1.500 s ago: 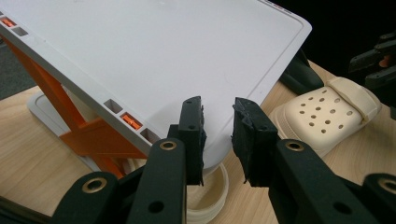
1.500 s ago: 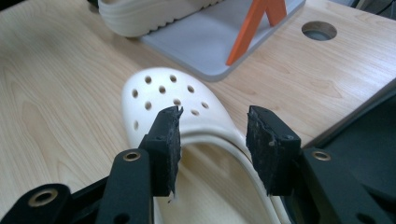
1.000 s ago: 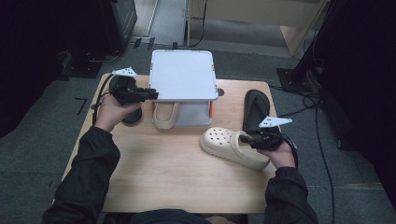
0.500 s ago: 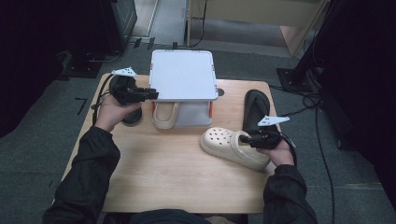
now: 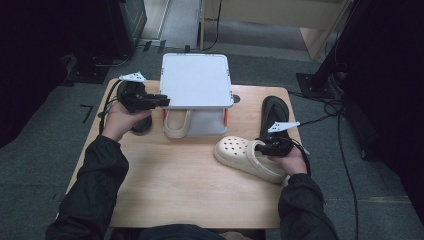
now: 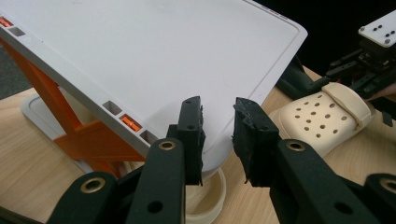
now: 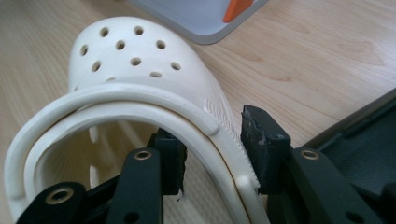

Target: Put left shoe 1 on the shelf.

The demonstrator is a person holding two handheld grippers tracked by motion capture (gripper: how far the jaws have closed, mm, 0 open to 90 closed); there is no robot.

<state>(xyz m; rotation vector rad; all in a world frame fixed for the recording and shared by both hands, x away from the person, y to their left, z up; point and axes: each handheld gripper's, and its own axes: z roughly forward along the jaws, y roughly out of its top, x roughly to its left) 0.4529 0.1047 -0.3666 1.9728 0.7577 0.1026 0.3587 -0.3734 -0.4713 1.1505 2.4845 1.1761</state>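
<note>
Presently the right gripper [image 5: 265, 146] is sitting at the heel opening of a cream clog [image 5: 245, 157] that is lying on its sole on the wooden worktop [image 5: 175, 190], toe pointing toward the white rack [image 5: 196, 80], near the worktop's right edge. In the right gripper view one finger is reaching inside the shoe and the other [image 7: 261, 140] is standing outside, so the side wall and the folded-forward heel strap are lying between them; the fingers have just been closing on that wall, the outer pad is meeting the ribbed edge, and the inner one is looking a touch off it, so whether the grip is firm I cannot tell. Just beyond the clog, a black sandal [image 5: 274, 112] is resting flat near the far right corner. The left gripper [image 5: 159, 101] is hovering level at the left edge of the rack's white top plate, and in the left gripper view its fingers [image 6: 191, 133] are standing parted with the plate's corner showing between and behind them, grasping nothing. Under that plate, between the orange struts [image 6: 70, 126], a second cream clog [image 5: 177, 125] is lying with its open heel poking out toward the person. A dark round thing [image 5: 141, 125] is lying beneath the left hand [image 5: 120, 120].
</note>
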